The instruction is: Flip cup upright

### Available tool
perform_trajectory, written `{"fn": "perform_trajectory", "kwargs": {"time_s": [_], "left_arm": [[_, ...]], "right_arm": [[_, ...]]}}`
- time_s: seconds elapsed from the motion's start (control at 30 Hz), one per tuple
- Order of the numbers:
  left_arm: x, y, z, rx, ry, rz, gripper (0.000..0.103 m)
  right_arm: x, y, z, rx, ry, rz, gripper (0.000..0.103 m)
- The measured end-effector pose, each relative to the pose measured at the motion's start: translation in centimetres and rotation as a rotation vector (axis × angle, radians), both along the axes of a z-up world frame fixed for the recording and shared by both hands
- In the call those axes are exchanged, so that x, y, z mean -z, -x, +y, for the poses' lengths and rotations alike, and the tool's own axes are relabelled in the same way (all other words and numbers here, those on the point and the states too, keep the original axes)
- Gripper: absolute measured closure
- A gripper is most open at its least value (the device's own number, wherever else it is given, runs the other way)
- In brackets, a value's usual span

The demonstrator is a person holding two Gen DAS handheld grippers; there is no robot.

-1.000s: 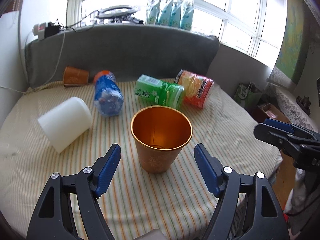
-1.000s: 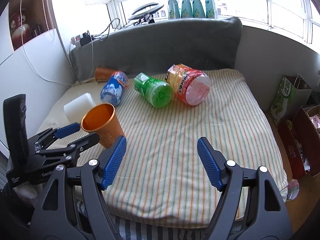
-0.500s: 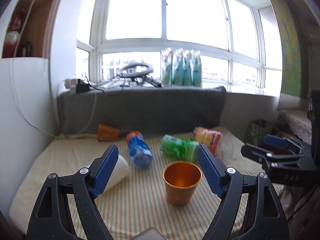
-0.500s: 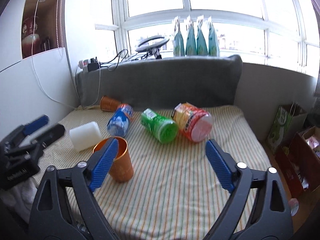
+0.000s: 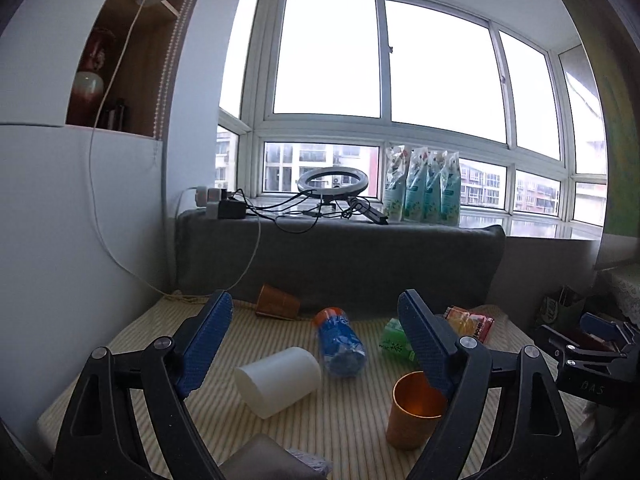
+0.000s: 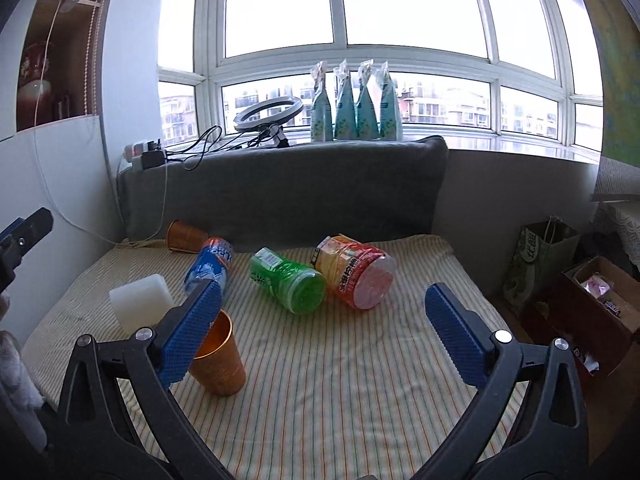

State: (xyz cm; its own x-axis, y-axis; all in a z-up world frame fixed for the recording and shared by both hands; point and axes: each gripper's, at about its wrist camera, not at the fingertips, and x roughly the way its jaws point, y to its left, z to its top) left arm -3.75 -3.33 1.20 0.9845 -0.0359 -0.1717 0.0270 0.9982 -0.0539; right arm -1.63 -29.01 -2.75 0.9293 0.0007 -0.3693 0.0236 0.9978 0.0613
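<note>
The cup (image 5: 414,410) stands upright at 5 o'clock, released; left gripper (image 5: 316,344) has withdrawn, both grippers' fingers spread empty, task apparently complete.

Both wrist cameras look forward across the striped table (image 5: 344,420) toward the window (image 6: 280,4), set back from it. Left sits left, right farther right; both share the upright cup (image 5: 414,412) and bottles.

Striped bed (image 6: 360,380) carries cups (image 6: 218,364) and bottles (image 6: 288,286).
</note>
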Motion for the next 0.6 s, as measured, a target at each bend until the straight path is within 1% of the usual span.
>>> {"fn": "perform_trajectory", "kwargs": {"time_s": [0.23,0.6], "left_arm": [[0.09,-0.01,0.01,-0.001,0.0,0.007,0.018],[0.33,0.0,-0.31,0.009,-0.002,0.027,0.018]], "right_arm": [[-0.57,0.43,0.14,0.027,0.015,-0.053,0.0],[-0.87,0.23,0.23,0.024,0.018,-0.061,0.0]]}}
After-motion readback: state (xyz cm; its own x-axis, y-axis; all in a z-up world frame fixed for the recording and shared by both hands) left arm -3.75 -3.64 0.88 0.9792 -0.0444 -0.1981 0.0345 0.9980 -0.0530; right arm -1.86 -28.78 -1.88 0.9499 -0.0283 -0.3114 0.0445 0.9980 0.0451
